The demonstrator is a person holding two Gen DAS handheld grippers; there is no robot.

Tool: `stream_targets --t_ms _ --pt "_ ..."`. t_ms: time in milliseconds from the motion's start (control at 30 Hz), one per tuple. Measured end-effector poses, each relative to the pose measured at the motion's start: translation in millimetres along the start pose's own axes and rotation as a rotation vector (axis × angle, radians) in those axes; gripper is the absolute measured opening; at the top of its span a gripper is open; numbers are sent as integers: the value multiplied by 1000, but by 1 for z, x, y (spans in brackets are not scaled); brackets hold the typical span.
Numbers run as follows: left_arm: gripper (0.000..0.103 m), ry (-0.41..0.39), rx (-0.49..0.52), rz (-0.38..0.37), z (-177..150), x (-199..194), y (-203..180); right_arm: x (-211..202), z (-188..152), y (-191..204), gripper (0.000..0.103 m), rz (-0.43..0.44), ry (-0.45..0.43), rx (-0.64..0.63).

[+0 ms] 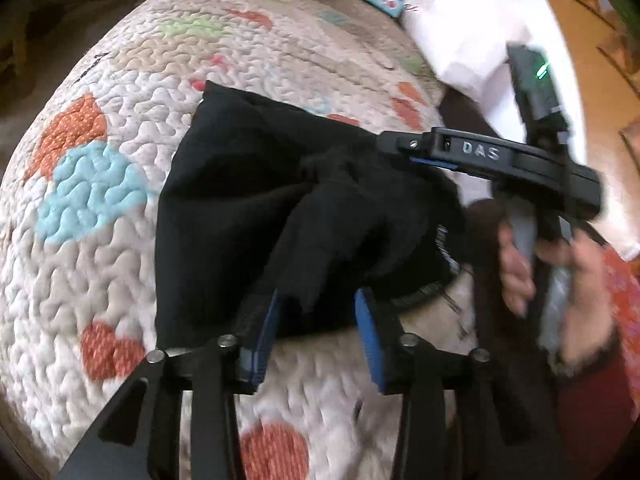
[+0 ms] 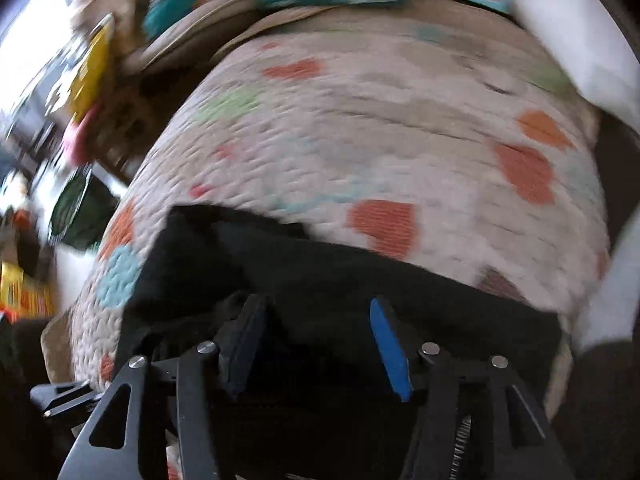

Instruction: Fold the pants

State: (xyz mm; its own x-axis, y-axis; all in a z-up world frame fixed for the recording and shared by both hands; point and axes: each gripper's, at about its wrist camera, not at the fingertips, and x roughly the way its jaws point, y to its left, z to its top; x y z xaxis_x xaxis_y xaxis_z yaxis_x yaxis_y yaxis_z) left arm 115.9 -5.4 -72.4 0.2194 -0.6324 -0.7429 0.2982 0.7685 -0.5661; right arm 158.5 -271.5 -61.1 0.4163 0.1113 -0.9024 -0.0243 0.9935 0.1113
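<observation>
- Black pants (image 1: 256,216) lie bunched at frame centre on a quilted, colour-spotted bedspread (image 1: 92,240)
- Left hand-held gripper (image 1: 316,332): released, jaws apart at the pants' lower edge, no pad pressing cloth
- Right hand-held gripper (image 2: 316,340): released, jaws spread over the pants; view blurred

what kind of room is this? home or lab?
Most likely a home, probably a bedroom or living room. The black pants lie on a quilted, spotted cover over a bed or sofa, a wood floor shows beyond it, and cluttered household items sit alongside.
</observation>
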Motion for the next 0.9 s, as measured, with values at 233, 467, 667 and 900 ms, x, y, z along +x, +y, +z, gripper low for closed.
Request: stream_targets --t_ms 233,467,667,900 --pt "46 -81 -123 65 -3 -34 34 -56 -10 -31 60 43 -237 185" --pt "46 -92 -93 167 19 -4 26 -22 -21 22 59 546 -86 167" --pt "46 -51 -22 254 7 22 29 31 -47 5 52 251 182 211" --pt "46 -59 -49 204 5 19 45 1 -40 -14 56 94 44 209"
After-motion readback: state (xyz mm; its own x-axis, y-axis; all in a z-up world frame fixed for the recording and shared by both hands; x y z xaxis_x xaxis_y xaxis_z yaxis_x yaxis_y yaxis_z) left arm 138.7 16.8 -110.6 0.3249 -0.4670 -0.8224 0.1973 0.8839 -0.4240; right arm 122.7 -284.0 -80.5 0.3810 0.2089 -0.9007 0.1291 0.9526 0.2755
